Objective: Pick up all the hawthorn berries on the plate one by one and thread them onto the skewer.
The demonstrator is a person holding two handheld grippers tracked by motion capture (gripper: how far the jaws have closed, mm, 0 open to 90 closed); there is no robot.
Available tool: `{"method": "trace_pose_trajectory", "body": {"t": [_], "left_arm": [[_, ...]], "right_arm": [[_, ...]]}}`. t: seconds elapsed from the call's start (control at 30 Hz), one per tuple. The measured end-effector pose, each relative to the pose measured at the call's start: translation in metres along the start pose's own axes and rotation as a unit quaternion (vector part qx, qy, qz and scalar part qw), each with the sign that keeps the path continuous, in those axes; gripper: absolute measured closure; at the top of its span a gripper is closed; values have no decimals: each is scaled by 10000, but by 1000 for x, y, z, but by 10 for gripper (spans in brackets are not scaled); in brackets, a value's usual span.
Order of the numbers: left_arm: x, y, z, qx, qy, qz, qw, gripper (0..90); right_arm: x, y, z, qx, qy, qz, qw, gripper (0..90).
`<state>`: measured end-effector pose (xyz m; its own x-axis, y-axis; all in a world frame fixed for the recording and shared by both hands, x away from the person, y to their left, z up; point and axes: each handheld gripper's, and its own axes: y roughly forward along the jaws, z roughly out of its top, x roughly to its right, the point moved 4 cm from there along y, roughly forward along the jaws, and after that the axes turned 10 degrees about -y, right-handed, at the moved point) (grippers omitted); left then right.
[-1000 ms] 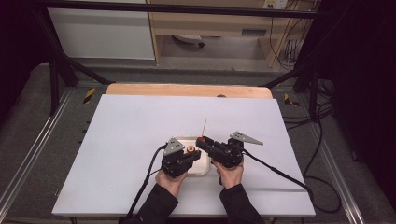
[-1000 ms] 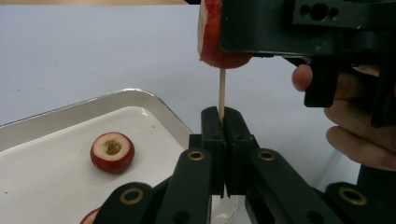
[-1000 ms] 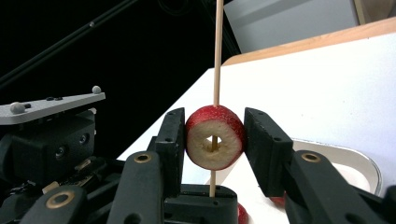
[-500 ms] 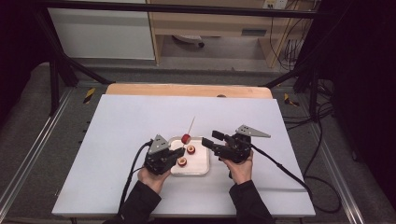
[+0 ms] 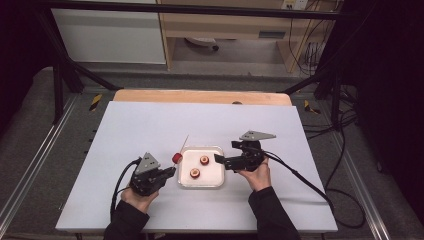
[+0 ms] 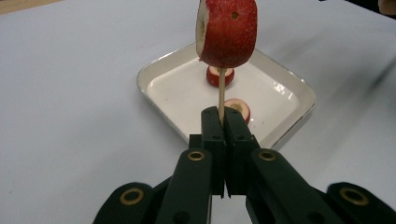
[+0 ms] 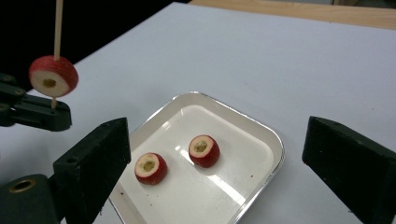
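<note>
My left gripper point(image 5: 171, 172) point(image 6: 223, 116) is shut on the bottom of a thin wooden skewer point(image 6: 220, 95), just left of the tray. A red cored fruit slice point(image 6: 229, 30) point(image 5: 176, 158) point(image 7: 53, 77) is threaded on the skewer, which points up and away. Two more red slices point(image 7: 150, 168) point(image 7: 204, 150) lie in the white tray point(image 5: 216, 180) point(image 7: 276, 140). My right gripper point(image 5: 219, 160) point(image 7: 217, 140) hovers at the tray's right edge. Its jaws have just been opening and now stand wide apart with nothing gripped.
The tray sits near the front middle of a white table point(image 5: 150, 125) with a wooden strip point(image 5: 200, 96) along the far edge. Cables point(image 5: 300, 177) trail from both grippers over the tabletop. Dark frame legs and shelving stand beyond the table.
The two grippers were close together over the tray; they have drawn apart. The left one moved left carrying the skewer with a slice on it. The right jaws opened and backed off to the right.
</note>
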<state>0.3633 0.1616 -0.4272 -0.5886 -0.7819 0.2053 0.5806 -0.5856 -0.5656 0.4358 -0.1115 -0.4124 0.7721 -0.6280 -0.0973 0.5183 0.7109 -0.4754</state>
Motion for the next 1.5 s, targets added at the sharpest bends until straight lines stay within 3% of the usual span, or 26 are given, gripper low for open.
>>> {"method": "trace_pose_trajectory", "body": {"t": [0.23, 0.33, 0.53, 0.73, 0.93, 1.27, 1.5], "left_arm": [[-17, -6, -13, -54, -147, 83, 9998, 885], [-20, -7, -14, -61, -186, 104, 9998, 885], [-24, -9, -17, -100, -195, 126, 9997, 884], [-30, -12, -18, -108, -223, 174, 9995, 885], [-30, -10, -19, -191, -175, 203, 9995, 885], [-31, -10, -19, -206, -183, 175, 9995, 884], [-30, -9, -19, -213, -190, 163, 9995, 885]], "right_arm": [[-6, 24, 1, -641, -290, 83, 9975, 129], [-8, 34, 2, -998, -492, 24, 9938, 153], [-11, 48, 5, -1420, -293, 38, 9894, 200], [-15, 56, 7, -1556, -360, 114, 9871, 278], [-17, 63, 7, -1883, -701, 73, 9796, 340], [-18, 80, 10, -2308, -223, -38, 9727, 384], [-16, 88, 8, -2471, -378, -68, 9682, 422]]}}
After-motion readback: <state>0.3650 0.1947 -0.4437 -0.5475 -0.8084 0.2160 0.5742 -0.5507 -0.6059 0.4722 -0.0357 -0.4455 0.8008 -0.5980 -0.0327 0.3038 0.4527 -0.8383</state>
